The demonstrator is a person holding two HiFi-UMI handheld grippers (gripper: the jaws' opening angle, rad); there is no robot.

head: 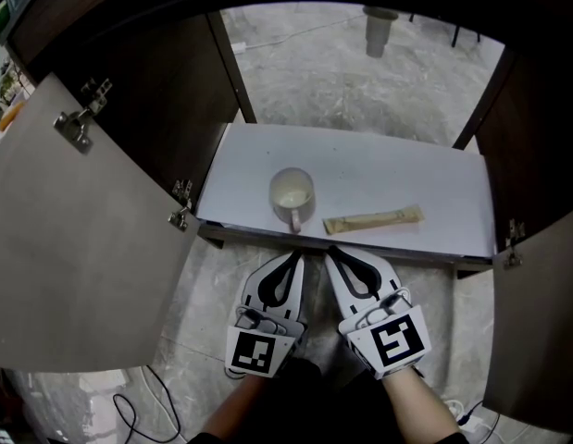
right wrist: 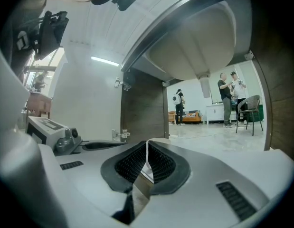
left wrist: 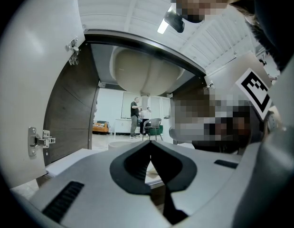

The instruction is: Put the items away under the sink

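White shelf point(head: 425, 169) under the sink carries both items. Mug point(head: 292, 195) stands upright near the front edge, left of centre, handle toward the front edge; its pale inside looks empty. Beige sachet point(head: 373, 220) lies flat just right of the mug, along the front edge, not touching it. The print on the sachet is too small to read.

Both cabinet doors are swung open: left door point(head: 73, 248) with hinges point(head: 75, 129), right door point(head: 536, 322). Sink bowl point(left wrist: 142, 75) hangs overhead and the drain pipe point(head: 379, 30) sits beyond the back edge. The cabinet has no back; people point(right wrist: 226, 99) and a chair point(right wrist: 249, 109) show in the room behind. Cables point(head: 138, 414) lie on the floor by the left door.

Left gripper point(head: 297, 253) and right gripper point(head: 332, 251) sit side by side, tips at the shelf's front edge, just short of the mug and sachet. Both have jaws closed together and hold nothing.
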